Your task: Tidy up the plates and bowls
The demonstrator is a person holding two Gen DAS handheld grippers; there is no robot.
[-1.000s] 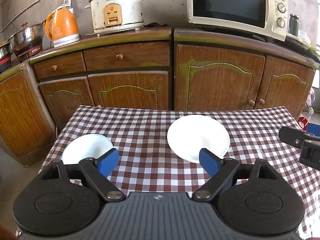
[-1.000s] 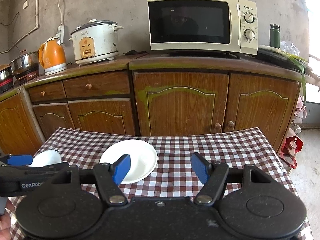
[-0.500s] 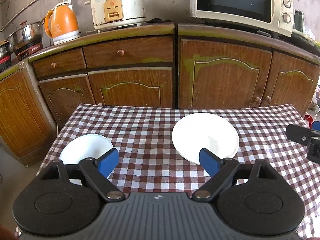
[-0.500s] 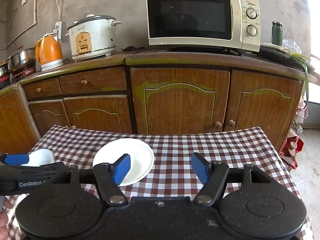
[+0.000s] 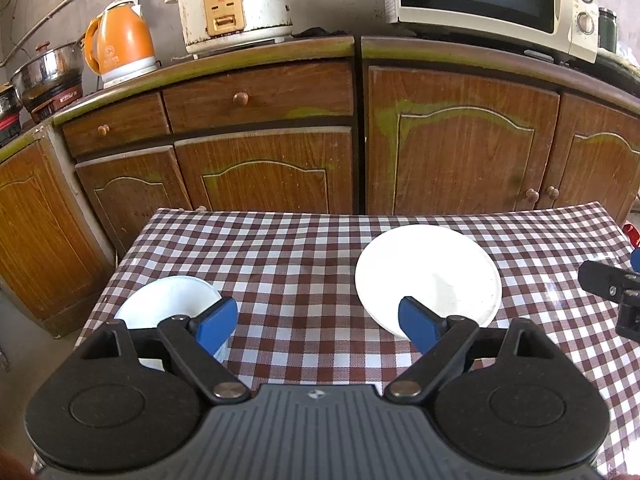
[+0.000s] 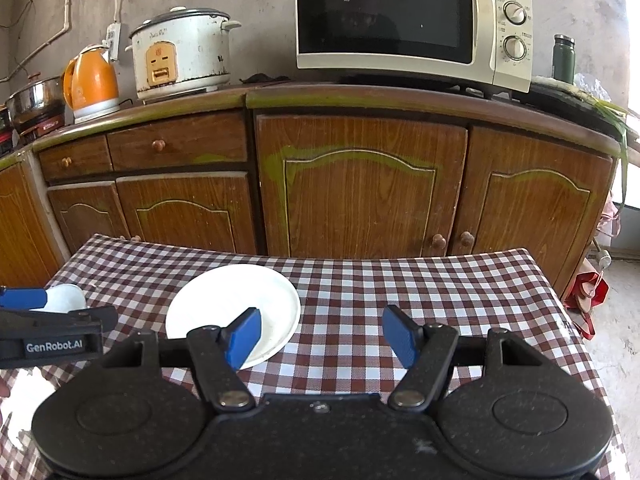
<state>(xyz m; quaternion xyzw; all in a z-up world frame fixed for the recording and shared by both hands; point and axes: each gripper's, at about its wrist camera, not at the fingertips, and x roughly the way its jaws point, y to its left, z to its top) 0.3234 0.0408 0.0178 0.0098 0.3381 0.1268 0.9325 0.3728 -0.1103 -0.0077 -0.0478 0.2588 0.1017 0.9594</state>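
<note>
Plate (image 5: 428,276) on table, both grippers angled down, spread, empty

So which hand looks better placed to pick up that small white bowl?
Probably the left. Its open tool has the small white bowl just beyond its left blue finger. The right tool, also open, faces bare checked tablecloth, with the round white plate lying between it and the bowl.

One white plate (image 5: 428,276) and one white bowl (image 5: 170,300) sit on the checked table (image 5: 296,248). The worktop (image 6: 360,98) carries one microwave (image 6: 412,24), one rice cooker (image 6: 180,54), one orange kettle (image 6: 92,82), and seemingly one steel pot (image 5: 46,70) at its left edge.
</note>
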